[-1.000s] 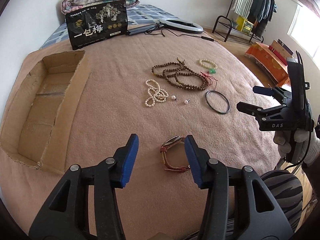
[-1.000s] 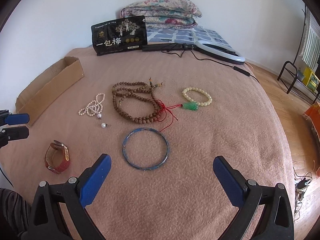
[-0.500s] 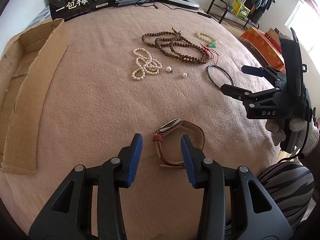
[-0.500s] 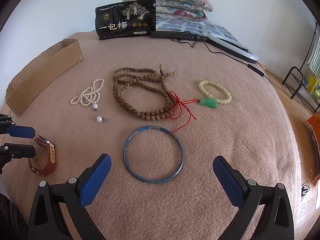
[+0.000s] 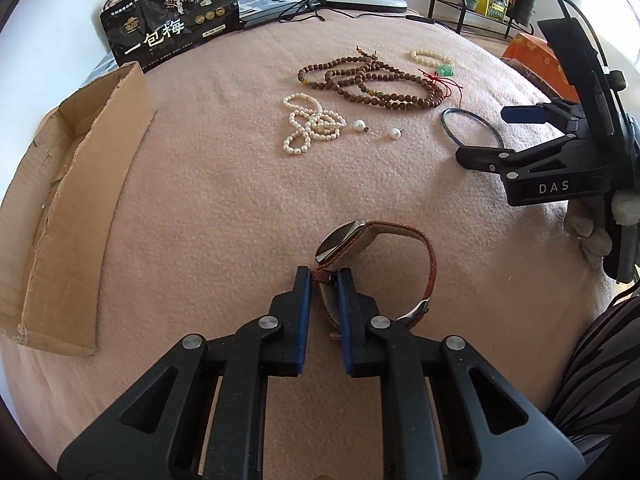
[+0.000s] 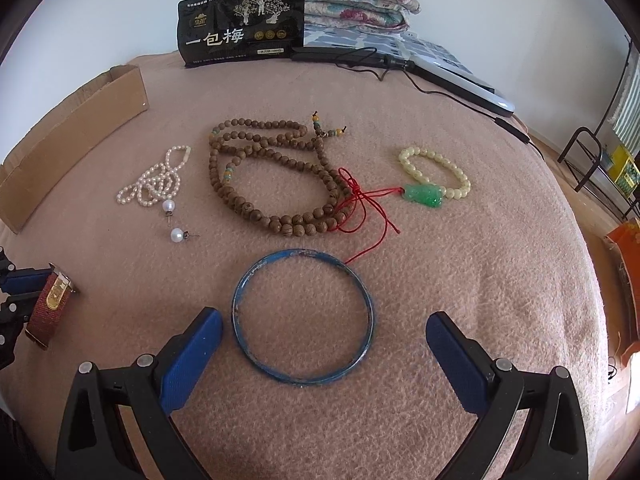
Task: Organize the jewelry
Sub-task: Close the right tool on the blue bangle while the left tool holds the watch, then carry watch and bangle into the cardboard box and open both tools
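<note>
A wristwatch [image 5: 362,246] with a reddish-brown woven strap and a dark, gold-edged rectangular face stands on its edge on a pink blanket [image 5: 224,200], its strap now caught between the blue pads of the left gripper [image 5: 324,278], whose jaws are closing on it. A second earlier those jaws stood wide apart with the watch lying loose between them; since then the gripper has dropped toward the blanket and narrowed onto the strap just below the case, and the watch has tipped up, its face turned toward the cardboard box [image 5: 60,208].

Beyond the watch, farther up the blanket, lie a heap of small white pearls [image 5: 310,124], two loose pearl earrings [image 5: 360,125] beside it, and a long string of brown wooden beads [image 5: 368,80]. A pale bead bracelet [image 6: 434,172] with a green pendant [image 6: 424,196] on red cord sits past the wooden beads.

To the watch's right, the right gripper [image 6: 324,352] hangs with its fingers released and spread wide on either side of a thin blue bangle [image 6: 304,314], touching nothing; it sits lower over the bangle than before. A black printed pouch [image 5: 172,28] stands at the blanket's far edge.
</note>
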Tool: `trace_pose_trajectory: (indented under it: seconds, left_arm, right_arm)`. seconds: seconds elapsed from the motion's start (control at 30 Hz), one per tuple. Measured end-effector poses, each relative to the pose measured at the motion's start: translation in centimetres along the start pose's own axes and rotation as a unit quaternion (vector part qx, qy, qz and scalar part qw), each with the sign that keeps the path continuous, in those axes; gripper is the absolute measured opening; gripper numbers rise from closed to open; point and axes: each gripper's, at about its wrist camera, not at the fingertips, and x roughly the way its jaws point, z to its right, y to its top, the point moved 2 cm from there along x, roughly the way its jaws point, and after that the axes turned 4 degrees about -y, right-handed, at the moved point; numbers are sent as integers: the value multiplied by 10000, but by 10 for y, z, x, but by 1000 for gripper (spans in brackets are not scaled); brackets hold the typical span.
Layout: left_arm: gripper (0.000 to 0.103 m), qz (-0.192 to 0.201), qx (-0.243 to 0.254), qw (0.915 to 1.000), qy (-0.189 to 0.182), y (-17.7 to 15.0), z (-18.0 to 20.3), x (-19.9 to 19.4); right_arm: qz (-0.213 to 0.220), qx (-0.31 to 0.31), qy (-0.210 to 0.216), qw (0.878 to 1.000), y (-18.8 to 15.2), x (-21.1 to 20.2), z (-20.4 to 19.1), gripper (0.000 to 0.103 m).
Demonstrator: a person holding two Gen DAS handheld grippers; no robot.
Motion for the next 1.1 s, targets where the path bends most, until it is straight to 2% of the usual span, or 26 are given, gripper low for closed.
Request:
trace_pose_trajectory:
  seconds: [0.07, 0.13, 0.2, 0.23, 0.73, 1.1]
  left_arm:
    - [11, 18, 29, 10000, -4, 0, 1, -1]
    - [10, 30, 54, 10000, -8, 1, 1, -1]
    - [10, 52, 74, 10000, -6, 1, 2, -1]
    - [9, 70, 77, 9999, -7, 1, 3, -1]
    - [7, 397, -186, 9990, 45, 5, -9, -20]
    - [7, 850, -638, 9943, -28, 14, -30, -58]
  right_arm:
    - [-7, 40, 94, 9999, 0, 0, 1, 98]
    - [1, 79, 219, 9997, 0, -1, 1, 86]
    - [19, 96, 284, 9995, 0, -2, 1, 81]
    - [35, 93, 318, 9994, 0, -3, 0, 74]
    - [319, 22, 183, 9993, 0, -34, 1, 74]
    - [614, 184, 267, 9976, 11, -64, 2, 74]
